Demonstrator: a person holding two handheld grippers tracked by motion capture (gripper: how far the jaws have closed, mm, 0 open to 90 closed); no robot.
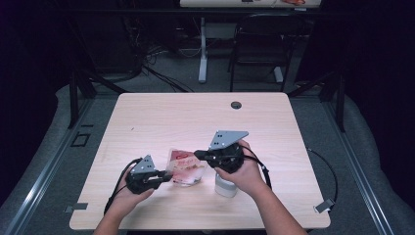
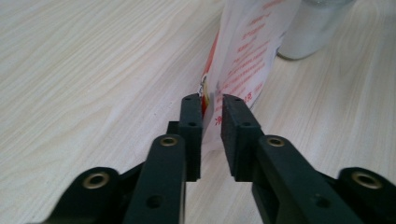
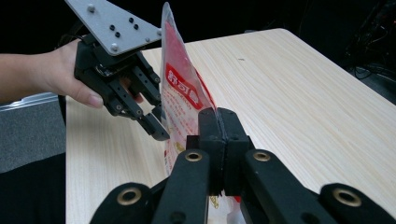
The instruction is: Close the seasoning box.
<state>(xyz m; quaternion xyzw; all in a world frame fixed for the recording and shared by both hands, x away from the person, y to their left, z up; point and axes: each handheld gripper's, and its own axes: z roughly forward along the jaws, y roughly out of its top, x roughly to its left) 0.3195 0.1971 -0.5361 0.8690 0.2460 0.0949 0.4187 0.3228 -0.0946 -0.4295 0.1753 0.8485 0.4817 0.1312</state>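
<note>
Two claws meet a red-lettered packet (image 3: 184, 100): right claw (image 3: 218, 116) clamped on it, left claw (image 2: 212, 105) parted, its writing unreadable.

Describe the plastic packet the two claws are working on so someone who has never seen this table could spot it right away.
On the light wooden table, look near the front edge, between the person's two hands. The packet is a thin, clear plastic pouch with a red label and red printing, pinched by the right claw. Its neighbour, a squat white container just to its right, is opaque and plain, with no print.
</note>
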